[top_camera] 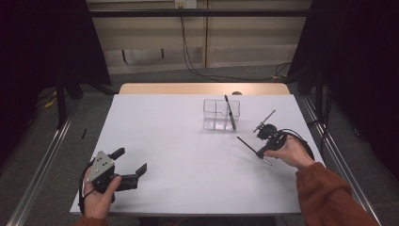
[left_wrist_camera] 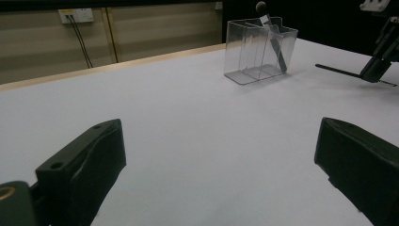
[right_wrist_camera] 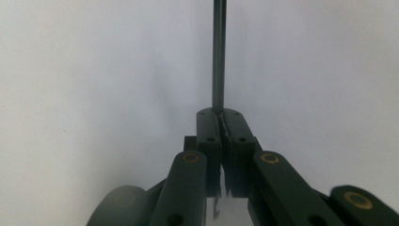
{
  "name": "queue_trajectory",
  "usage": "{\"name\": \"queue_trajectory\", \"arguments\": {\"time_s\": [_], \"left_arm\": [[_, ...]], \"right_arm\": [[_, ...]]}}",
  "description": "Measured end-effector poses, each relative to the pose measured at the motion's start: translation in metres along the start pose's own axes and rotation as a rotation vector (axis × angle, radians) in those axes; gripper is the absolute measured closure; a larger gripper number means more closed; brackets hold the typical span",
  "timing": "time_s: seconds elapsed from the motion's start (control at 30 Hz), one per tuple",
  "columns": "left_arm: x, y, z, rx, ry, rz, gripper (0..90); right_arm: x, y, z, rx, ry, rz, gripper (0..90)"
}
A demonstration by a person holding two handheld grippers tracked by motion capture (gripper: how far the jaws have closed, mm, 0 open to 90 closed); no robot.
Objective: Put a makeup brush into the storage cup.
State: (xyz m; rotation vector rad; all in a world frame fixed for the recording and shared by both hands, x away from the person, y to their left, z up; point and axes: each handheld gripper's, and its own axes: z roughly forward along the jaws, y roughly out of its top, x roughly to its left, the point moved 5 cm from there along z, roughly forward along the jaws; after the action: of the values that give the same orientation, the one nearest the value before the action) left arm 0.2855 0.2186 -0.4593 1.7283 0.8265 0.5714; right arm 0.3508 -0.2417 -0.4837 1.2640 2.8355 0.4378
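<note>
One dark pen (top_camera: pixel 230 112) already stands in the clear plastic divided holder (top_camera: pixel 221 114), my right claw (top_camera: pixel 261 151) grips the second thin black pen (top_camera: pixel 247 144), not yet placed, and my left claw (top_camera: pixel 129 164) rests wide on the white counter (top_camera: pixel 188 165).

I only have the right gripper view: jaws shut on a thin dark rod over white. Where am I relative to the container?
Observer: The clear container stands beyond and left of your right gripper, apart from it.
Operator: Anything in it already?
Observer: One dark pen leans upright in its right end compartment.
Operator: How does my pen lie?
Observer: The pen you hold is about level, its long end pointing left of the gripper.
Operator: And the left gripper?
Observer: The left gripper is open near the table's front left, holding nothing.
</note>
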Motion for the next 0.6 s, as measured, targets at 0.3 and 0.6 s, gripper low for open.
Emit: {"name": "queue_trajectory", "arguments": {"time_s": [0.3,0.6], "left_arm": [[0.0,0.001,-0.001,-0.005,0.0,0.002,2.5],[-0.001,0.003,-0.003,-0.01,-0.004,-0.003,2.5]], "right_arm": [[0.001,0.002,-0.017,-0.195,0.02,-0.021,87.2],[0.002,0.0,-0.02,-0.4,0.042,-0.03,87.2]]}}
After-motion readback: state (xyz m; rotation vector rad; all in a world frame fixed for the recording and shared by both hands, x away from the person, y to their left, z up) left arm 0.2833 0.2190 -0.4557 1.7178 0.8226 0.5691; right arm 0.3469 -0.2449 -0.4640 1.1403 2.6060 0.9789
